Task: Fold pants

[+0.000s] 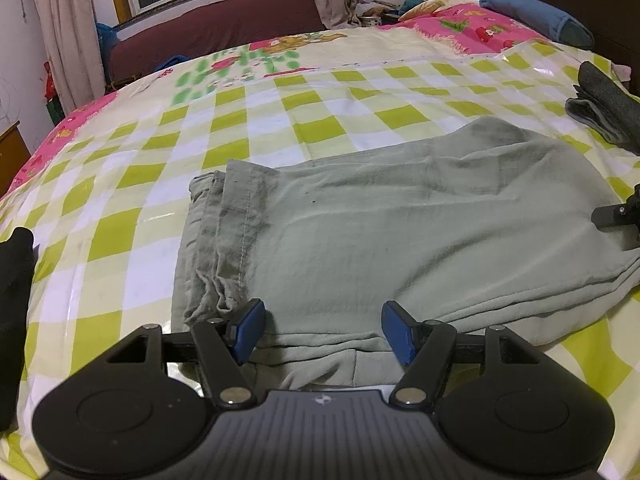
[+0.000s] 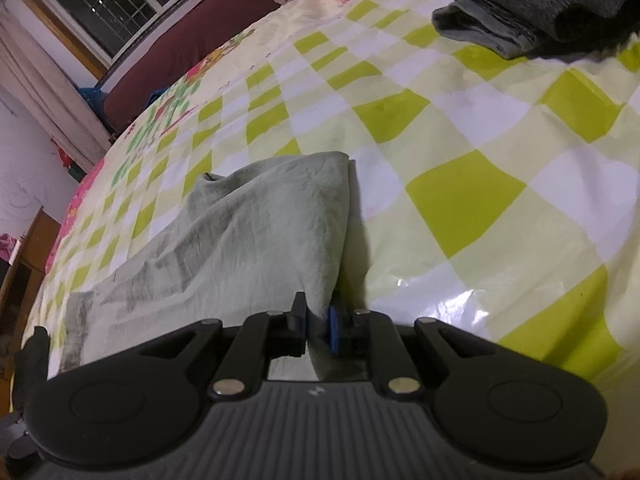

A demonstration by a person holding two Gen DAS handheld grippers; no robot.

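Checked bedsheet (image 1: pixel 132 236) carries the pants (image 1: pixel 400 216), long axis crosswise. Left gripper (image 1: pixel 324 330) stands with jaws spread over the near edge; right gripper (image 2: pixel 318 326) is nearer, jaws pinching the right-end fold.

Checked bedsheet (image 1: pixel 312 120), dark folded clothes (image 2: pixel 540 8)

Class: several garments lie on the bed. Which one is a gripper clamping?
The pale green pants, pinched by the right gripper; the dark grey folded clothes lie untouched.
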